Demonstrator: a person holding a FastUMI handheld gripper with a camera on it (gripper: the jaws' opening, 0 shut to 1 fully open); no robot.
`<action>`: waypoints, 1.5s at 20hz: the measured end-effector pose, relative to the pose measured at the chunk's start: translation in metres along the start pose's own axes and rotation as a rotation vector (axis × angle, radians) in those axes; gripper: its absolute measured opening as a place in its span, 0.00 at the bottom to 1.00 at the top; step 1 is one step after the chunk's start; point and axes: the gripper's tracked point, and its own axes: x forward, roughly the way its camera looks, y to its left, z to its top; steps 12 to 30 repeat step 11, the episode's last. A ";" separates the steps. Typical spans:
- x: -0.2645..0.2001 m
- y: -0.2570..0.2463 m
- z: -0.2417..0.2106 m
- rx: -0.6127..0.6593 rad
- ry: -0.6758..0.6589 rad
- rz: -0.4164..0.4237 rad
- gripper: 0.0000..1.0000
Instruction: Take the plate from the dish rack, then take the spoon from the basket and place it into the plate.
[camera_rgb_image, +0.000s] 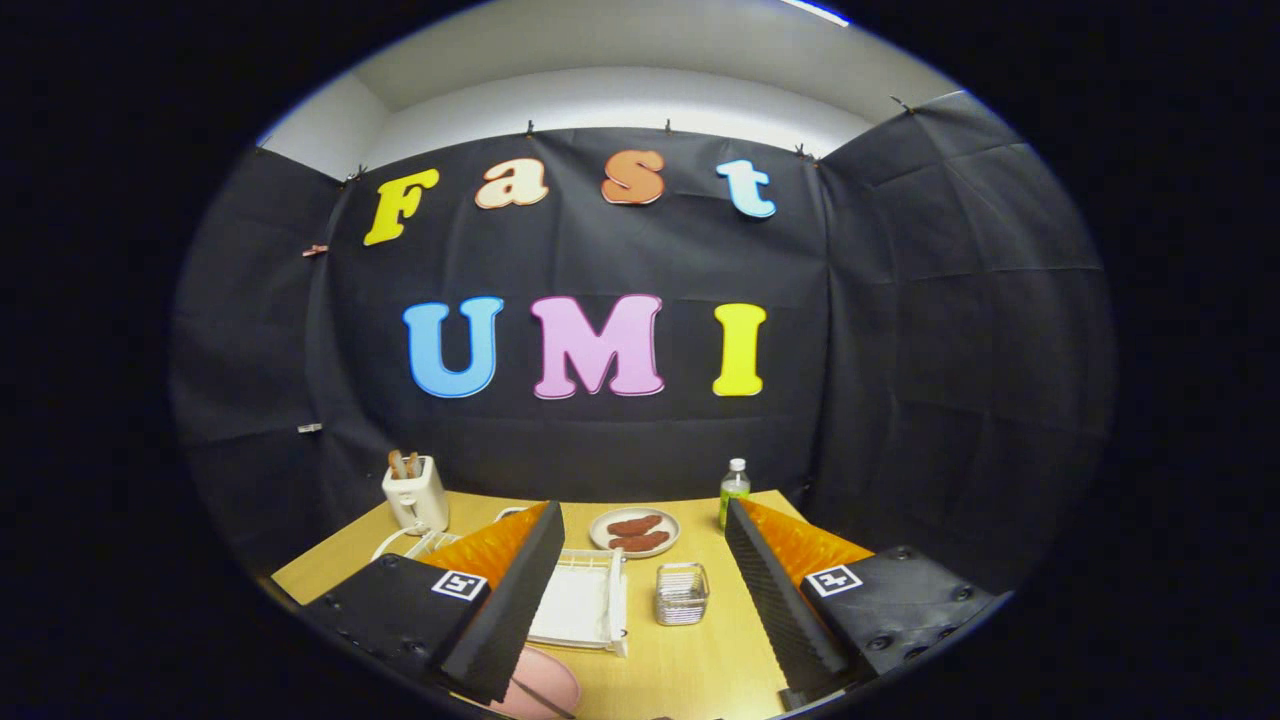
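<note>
- The gripper (640, 560) is hovering above a wooden table (700, 660), its two fingers spread wide apart and gripping nothing.
- The white dish rack (580, 605) is sitting on the table at about 10 o'clock from the midpoint between the fingers, partly hidden behind the left finger.
- Whether a plate is standing in the rack cannot be told from here.
- A pink plate (545, 685) is lying on the table at about 7 o'clock from that midpoint, just beside the tip of the left finger and in front of the rack.
- A thin dark utensil (540, 697) is resting across the pink plate; it is too small to identify with certainty as the spoon.
- A small wire basket (682, 593) is standing between the fingers, just right of the rack, at about 5 o'clock from the midpoint.
- The basket's contents are too small to make out.
- A shallow dish (635, 532) holding brown food pieces is sitting beyond the basket, at about 12 o'clock.
- A white toaster (415, 493) with slices in its slots is standing at the far left of the table, at about 10 o'clock.
- A bottle (734, 490) with a white cap is standing at the far right, at about 2 o'clock, just beyond the right finger.
</note>
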 end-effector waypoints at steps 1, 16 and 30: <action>-0.002 -0.009 0.003 -0.006 -0.006 -0.021 0.99; 0.019 -0.001 0.006 -0.022 0.006 -0.004 1.00; 0.019 -0.001 0.006 -0.022 0.006 -0.004 1.00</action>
